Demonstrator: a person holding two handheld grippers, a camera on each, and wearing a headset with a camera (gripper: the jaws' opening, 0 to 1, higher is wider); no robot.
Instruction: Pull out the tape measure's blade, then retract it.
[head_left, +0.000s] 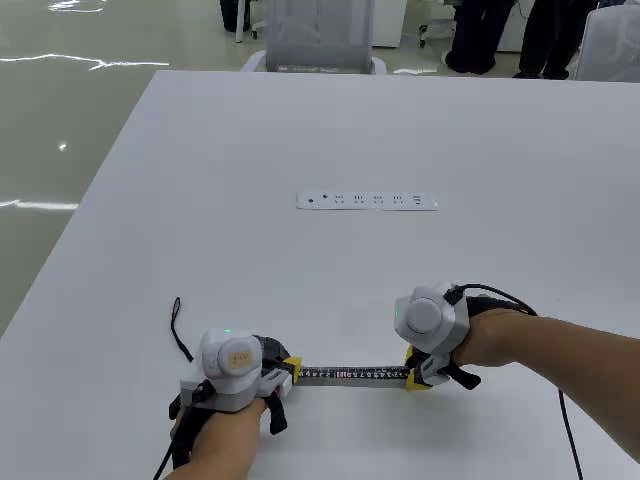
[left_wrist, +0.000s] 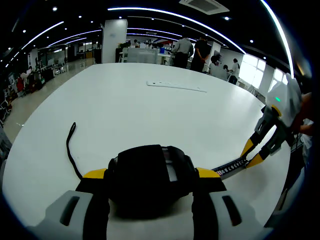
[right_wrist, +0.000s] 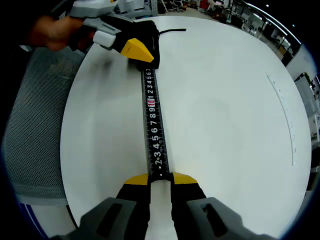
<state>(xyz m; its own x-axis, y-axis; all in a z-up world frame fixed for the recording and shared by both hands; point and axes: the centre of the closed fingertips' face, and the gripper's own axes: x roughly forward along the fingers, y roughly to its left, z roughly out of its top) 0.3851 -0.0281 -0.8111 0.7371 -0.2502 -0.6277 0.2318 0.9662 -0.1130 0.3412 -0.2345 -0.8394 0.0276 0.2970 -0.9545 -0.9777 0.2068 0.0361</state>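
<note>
while the left tongs (left_wrist: 151, 174) are clamped around the black case of the tape measure (left_wrist: 150, 195) near the front edge of the white desk (head_left: 400, 130), the right tongs (right_wrist: 161, 177) pinch the end of its blade (right_wrist: 153, 125), which lies partly drawn out, flat on the desk between them. the case looks compact and rigid, best gripped across its flat sides. the thin blade is probably springy and sharp-edged, best held at its end, and could whip back if released abruptly.
</note>
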